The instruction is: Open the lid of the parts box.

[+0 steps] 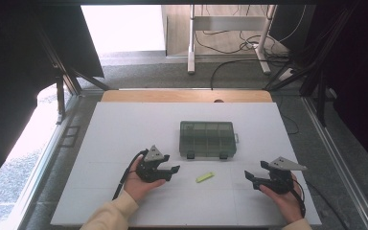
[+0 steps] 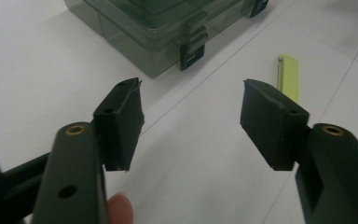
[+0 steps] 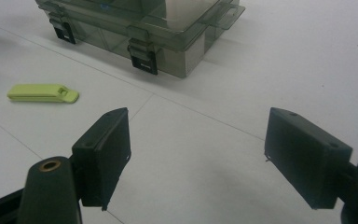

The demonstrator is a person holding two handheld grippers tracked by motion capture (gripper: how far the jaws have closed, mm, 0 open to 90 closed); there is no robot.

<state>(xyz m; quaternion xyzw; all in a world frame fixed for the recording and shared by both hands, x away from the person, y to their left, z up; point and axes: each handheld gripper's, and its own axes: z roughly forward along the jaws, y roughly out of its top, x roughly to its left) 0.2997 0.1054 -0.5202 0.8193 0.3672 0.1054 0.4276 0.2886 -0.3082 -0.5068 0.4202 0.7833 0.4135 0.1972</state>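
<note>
Lying flat on the table (image 1: 124, 143) between the two grippers, just in front of the closed box (image 1: 207, 139), the green clip (image 1: 205, 177) looks light, stiff and smooth. Pinching across its long thin sides seems safest. Left gripper (image 1: 172, 171) and right gripper (image 1: 248, 177) both stand spread, holding nothing.

Your left tool (image 2: 191, 121) hangs over the white tabletop (image 2: 37, 70), its two black jaws standing apart with nothing between them and a fingertip (image 2: 120, 207) of yours showing at the bottom edge. Ahead and to the left sits the smoky green compartment box (image 2: 154, 32), lid closed, one dark latch (image 2: 192, 55) facing you. The yellow-green clip (image 2: 289, 74) lies flat on the tabletop just beyond the right-hand jaw, apart from the box.
</note>
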